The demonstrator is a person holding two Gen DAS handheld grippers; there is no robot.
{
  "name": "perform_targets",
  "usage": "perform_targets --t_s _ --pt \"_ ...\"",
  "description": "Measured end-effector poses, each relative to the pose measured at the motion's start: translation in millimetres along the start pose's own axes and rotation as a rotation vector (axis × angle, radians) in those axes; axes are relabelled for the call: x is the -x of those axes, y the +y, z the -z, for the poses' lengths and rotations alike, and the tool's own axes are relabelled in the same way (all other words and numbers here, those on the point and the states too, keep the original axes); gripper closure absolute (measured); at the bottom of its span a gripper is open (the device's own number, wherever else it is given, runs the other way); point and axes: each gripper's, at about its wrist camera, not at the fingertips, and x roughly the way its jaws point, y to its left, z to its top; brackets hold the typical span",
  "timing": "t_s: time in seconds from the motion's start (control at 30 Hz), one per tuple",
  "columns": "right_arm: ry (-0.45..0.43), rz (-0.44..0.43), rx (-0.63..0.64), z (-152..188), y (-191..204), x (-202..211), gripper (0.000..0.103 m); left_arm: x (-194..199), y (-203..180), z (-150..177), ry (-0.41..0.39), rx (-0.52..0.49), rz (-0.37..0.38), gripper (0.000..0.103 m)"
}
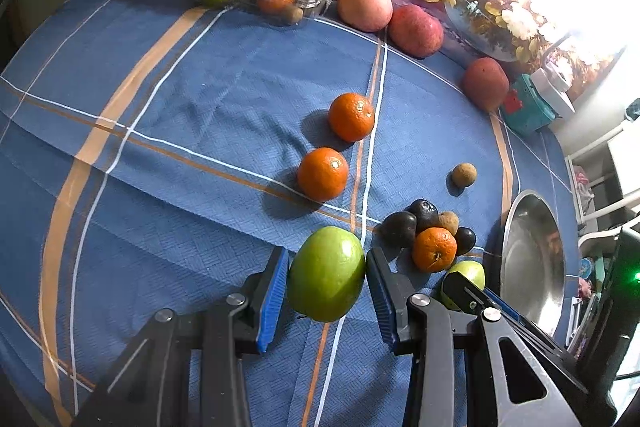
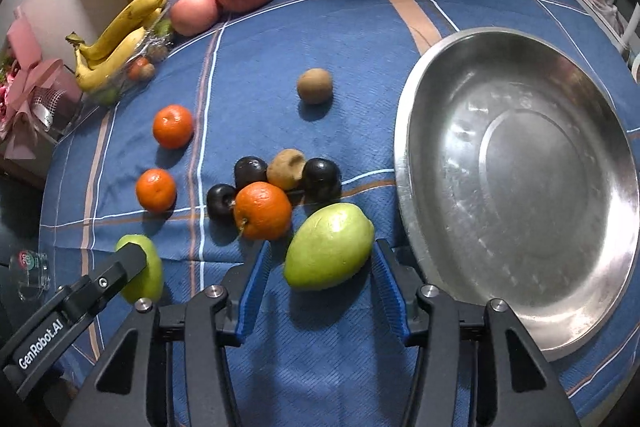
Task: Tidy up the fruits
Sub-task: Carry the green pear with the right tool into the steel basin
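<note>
The left gripper [image 1: 327, 283] clamps one green oval fruit [image 1: 326, 274]; the right gripper [image 2: 320, 287] brackets another green pear-shaped fruit [image 2: 329, 251] loosely, its long axis slanting toward the steel basin [image 2: 520, 187].

A green pear [image 2: 329, 247] lies low in the centre between the right gripper's [image 2: 320, 291] jaws, a gap showing on the left side. A steel bowl [image 2: 404, 155] fills the right. Oranges [image 2: 263, 210] and plums [image 2: 321, 177] cluster mid-frame on the blue tabletop [image 2: 260, 39].
</note>
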Motion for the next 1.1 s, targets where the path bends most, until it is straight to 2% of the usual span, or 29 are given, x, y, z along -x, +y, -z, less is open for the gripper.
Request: perform_targets --t_s 0.13,0.33,0.53,0.7,0.83,1.1 --pt "0.013 -0.002 -0.020 -2 -3 -5 0.056 -1 0 0 0.002 -0.003 -0.004 0.060" --pt "0.014 -0.033 -0.057 -1 -11 0 0.056 -2 -1 -1 -0.002 -0.006 -0.004 0.060" --pt "-0.023 -0.111 -0.072 -3 -12 22 0.058 5 -1 -3 -0.033 -0.001 0.006 0.060" --pt "-0.063 -0.126 -0.072 -7 -13 42 0.060 9 -14 -4 -0.059 -0.037 0.025 0.061" --pt "-0.053 -0.104 -0.076 -5 -22 42 0.061 8 -25 -2 -0.063 -0.069 0.022 0.061" --pt "-0.060 -0.173 -0.115 -9 -28 46 0.062 8 -36 -1 -0.072 -0.091 0.029 0.061"
